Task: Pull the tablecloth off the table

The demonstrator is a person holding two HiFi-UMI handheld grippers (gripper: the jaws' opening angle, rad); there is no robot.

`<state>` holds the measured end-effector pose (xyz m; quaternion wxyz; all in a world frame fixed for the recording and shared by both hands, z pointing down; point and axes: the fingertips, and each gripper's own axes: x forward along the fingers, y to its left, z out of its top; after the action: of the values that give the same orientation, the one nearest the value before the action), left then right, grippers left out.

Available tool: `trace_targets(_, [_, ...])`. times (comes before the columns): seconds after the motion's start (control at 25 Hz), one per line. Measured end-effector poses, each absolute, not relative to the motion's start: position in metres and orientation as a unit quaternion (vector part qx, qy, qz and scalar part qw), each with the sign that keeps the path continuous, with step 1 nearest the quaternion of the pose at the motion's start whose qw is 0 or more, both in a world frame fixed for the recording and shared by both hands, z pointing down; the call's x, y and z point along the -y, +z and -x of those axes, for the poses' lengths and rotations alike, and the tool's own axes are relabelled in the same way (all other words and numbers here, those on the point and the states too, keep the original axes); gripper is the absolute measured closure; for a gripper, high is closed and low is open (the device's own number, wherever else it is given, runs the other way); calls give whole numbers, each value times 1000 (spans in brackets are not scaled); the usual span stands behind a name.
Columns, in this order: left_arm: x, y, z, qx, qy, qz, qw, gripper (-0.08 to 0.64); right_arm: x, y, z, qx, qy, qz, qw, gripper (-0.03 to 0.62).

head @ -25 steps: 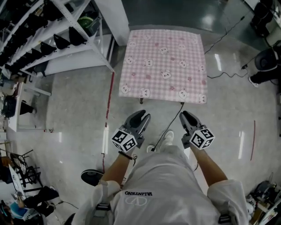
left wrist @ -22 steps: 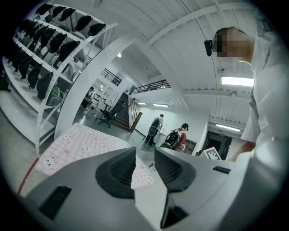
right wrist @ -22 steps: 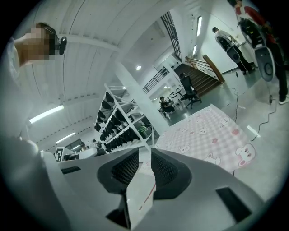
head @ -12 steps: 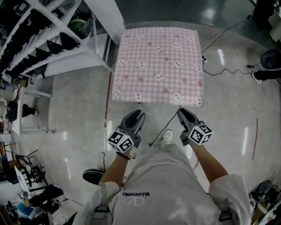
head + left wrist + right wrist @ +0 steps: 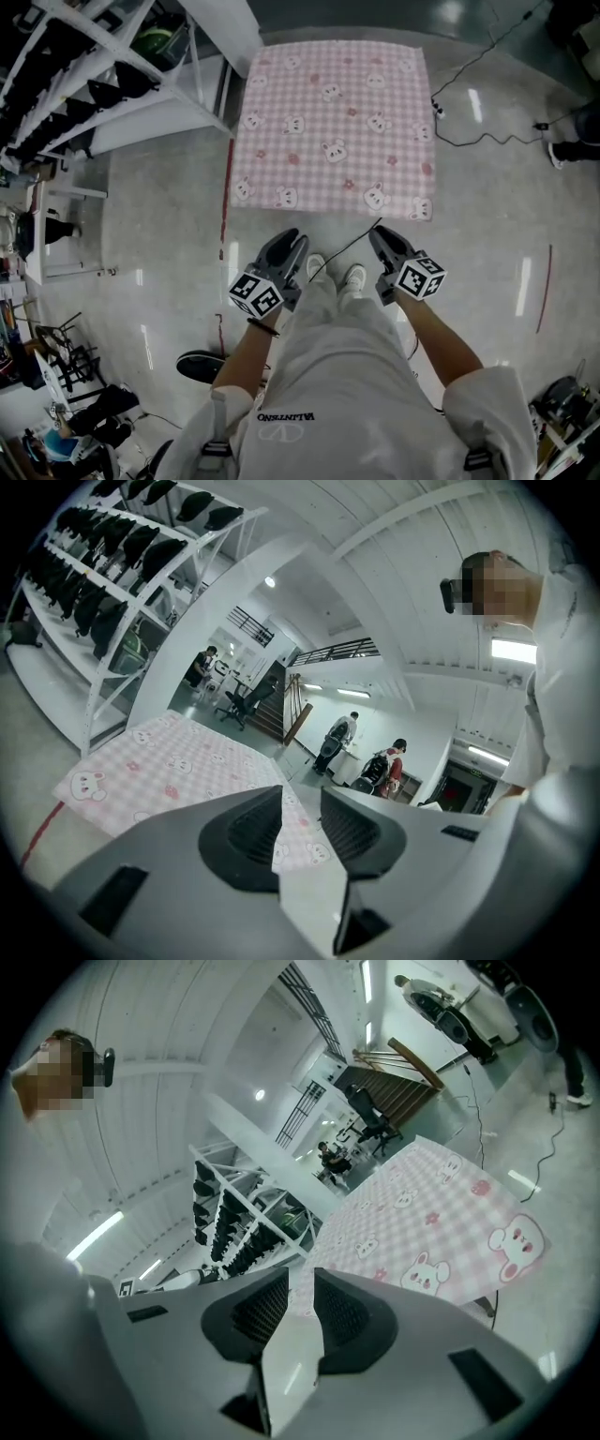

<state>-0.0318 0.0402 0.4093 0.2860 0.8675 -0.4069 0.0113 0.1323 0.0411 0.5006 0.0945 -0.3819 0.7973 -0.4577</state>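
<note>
A pink checked tablecloth [image 5: 333,122] with bunny prints covers a square table and hangs a little over its edges. It also shows ahead in the left gripper view [image 5: 159,761] and in the right gripper view [image 5: 441,1222]. My left gripper [image 5: 289,246] is held just short of the cloth's near edge, towards its left corner. My right gripper [image 5: 381,237] hovers the same way near the right corner. Neither touches the cloth. Both are open, with nothing between the left gripper's [image 5: 300,794] or the right gripper's [image 5: 302,1283] pads.
A white shelving rack [image 5: 103,84] with dark items stands left of the table. A black cable [image 5: 469,131] runs over the floor at the right, another under the table towards my shoes [image 5: 354,277]. A red floor line [image 5: 225,202] passes the table's left side. People [image 5: 342,742] stand far off.
I have stepped closer to the table. Both grippers now sit nearer the cloth's near edge than a second ago, and they have rolled slightly. The cloth has not moved.
</note>
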Motion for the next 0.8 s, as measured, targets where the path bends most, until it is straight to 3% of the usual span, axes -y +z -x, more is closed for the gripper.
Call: trace_targets(0.8, [-31, 560, 46, 360, 6, -837, 411, 436, -38, 620, -96, -696, -580, 403, 129, 491])
